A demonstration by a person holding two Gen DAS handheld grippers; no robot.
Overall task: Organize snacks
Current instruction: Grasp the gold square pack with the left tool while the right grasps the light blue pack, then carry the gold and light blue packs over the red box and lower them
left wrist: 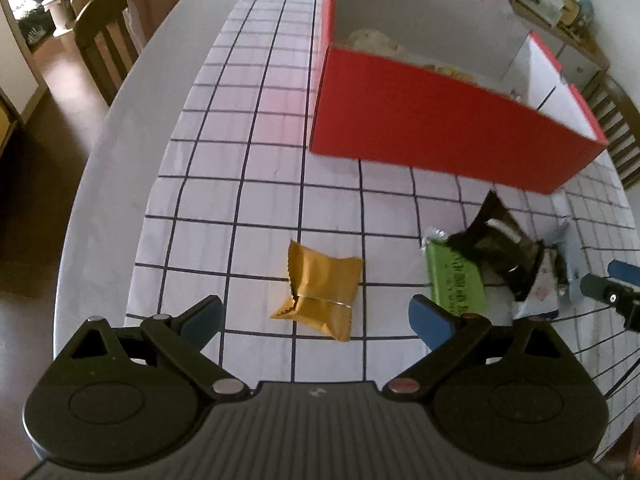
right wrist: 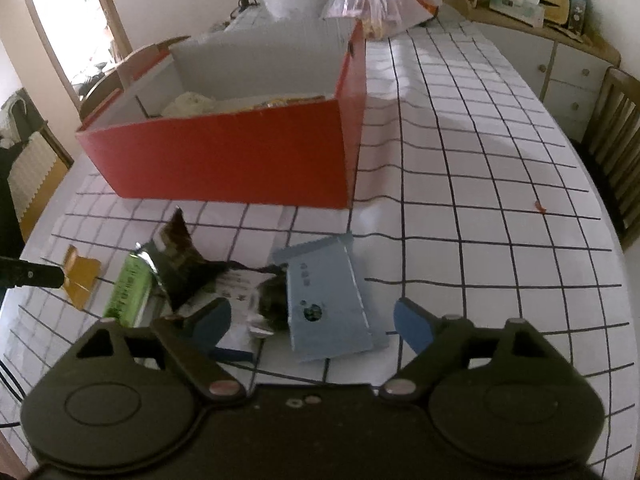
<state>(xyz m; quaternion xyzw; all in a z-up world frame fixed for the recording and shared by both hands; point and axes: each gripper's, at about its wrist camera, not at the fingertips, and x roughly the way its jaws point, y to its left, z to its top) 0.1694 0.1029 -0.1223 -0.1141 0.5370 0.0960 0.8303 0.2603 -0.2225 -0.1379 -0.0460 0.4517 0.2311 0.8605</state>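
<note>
Before the red box (left wrist: 440,128), seen from the left wrist, the left gripper (left wrist: 316,314) hangs with its jaws spread wide and nothing between them. A yellow packet (left wrist: 320,290) lies on the gridded tablecloth (left wrist: 224,160) on the near side of the box, framed between the blue fingertips (left wrist: 430,320). To the right of it, also short of the box, sit a green packet (left wrist: 454,280) and a dark wrapper (left wrist: 496,248), touching. Pale snacks already rest inside the box, partly hidden by its wall.

Before the same box, seen from the right wrist, the right gripper (right wrist: 312,322) is likewise released and empty. A light blue packet (right wrist: 332,300) lies on the near side of the box, directly ahead of the gripper, overlapping a white packet (right wrist: 240,284) and the dark wrapper (right wrist: 180,264). The green packet (right wrist: 128,292) and yellow packet (right wrist: 82,276) lie further left.

Judged progress: partway. Some snacks are boxed; at least five packets remain outside, none yet grasped.
</note>
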